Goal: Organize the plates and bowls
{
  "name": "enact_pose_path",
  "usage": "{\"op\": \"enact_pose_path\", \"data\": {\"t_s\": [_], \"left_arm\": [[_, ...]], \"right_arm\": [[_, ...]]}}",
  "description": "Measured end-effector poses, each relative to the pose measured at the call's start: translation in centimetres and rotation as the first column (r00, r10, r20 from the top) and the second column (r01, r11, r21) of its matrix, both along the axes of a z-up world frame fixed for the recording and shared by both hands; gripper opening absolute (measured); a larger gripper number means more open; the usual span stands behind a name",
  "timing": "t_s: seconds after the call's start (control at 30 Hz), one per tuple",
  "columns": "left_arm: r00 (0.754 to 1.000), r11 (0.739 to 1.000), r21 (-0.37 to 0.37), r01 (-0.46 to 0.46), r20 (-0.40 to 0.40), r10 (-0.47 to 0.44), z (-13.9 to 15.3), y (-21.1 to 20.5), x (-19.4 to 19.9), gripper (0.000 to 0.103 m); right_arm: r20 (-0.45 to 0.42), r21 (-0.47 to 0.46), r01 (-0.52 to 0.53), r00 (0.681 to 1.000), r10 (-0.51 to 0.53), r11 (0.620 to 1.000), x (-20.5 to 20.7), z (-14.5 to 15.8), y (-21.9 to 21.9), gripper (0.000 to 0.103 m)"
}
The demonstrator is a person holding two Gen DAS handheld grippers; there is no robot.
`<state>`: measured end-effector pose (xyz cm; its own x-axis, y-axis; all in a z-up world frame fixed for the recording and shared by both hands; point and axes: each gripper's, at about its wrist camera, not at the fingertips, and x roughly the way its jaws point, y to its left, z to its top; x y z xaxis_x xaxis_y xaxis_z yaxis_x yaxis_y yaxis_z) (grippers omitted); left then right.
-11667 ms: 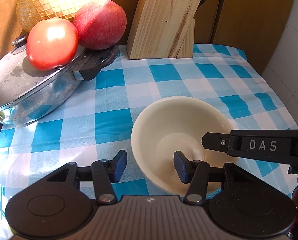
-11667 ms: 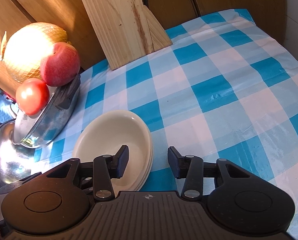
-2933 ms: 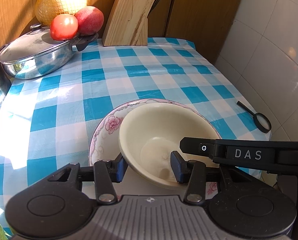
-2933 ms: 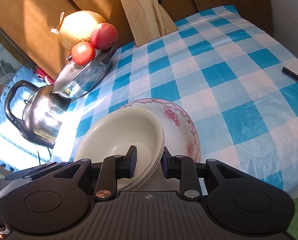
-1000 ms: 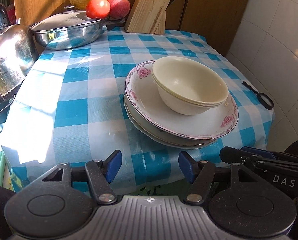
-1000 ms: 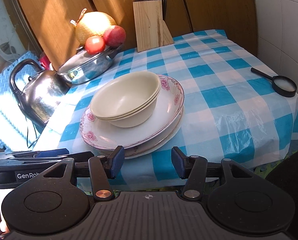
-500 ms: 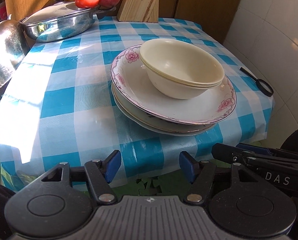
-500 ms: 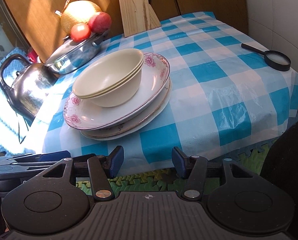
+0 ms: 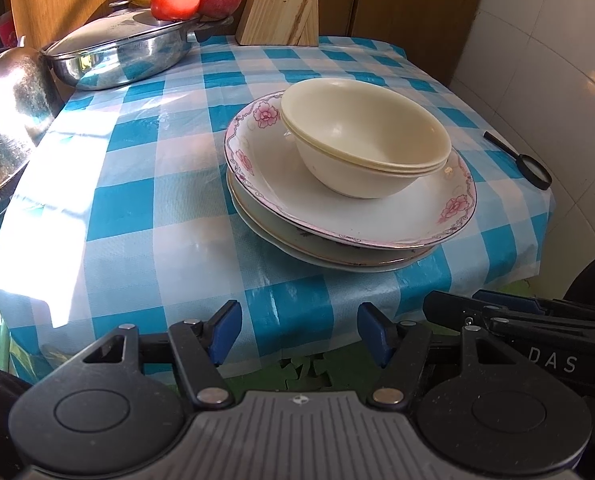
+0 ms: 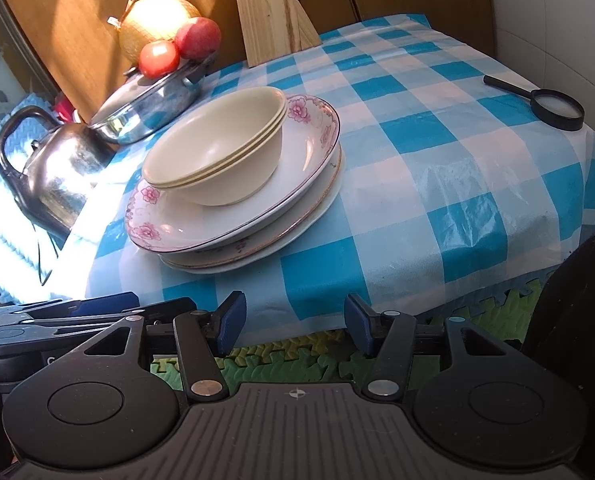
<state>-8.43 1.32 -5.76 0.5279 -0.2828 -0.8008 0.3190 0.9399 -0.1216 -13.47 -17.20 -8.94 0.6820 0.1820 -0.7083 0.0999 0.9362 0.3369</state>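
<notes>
I see both my left gripper (image 9: pixel 299 334) and right gripper (image 10: pixel 291 324) with jaws apart, gripping nothing, off the bench (image 9: pixel 145 184) edge. The nested bowls (image 9: pixel 367 136) sit on the stacked plates (image 9: pixel 377 220).

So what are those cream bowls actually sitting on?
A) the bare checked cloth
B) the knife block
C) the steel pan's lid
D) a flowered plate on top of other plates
D: the nested cream bowls rest in the flowered plate, which tops a stack of plates.
</notes>
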Motion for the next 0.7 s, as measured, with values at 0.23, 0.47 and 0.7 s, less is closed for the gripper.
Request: {"op": "enact_pose_path", "data": {"t_s": [0.23, 0.47, 0.7], "left_arm": [[1.000, 1.000, 0.008, 0.005, 0.006, -0.005, 0.15, -0.05, -0.10, 0.057], [1.000, 1.000, 0.012, 0.004, 0.006, -0.004, 0.22, -0.16, -0.21, 0.057], [1.000, 1.000, 0.011, 0.002, 0.003, -0.002, 0.27, -0.17, -0.24, 0.057]], "right_arm": [[-0.001, -0.002, -0.003, 1.000, 0.003, 1.000, -0.06, -0.05, 0.05, 0.062], [0.000, -0.003, -0.002, 1.000, 0.002, 1.000, -0.13, -0.07, 0.08, 0.062], [0.002, -0.003, -0.002, 1.000, 0.002, 1.000, -0.17, -0.06, 0.09, 0.062]]}}
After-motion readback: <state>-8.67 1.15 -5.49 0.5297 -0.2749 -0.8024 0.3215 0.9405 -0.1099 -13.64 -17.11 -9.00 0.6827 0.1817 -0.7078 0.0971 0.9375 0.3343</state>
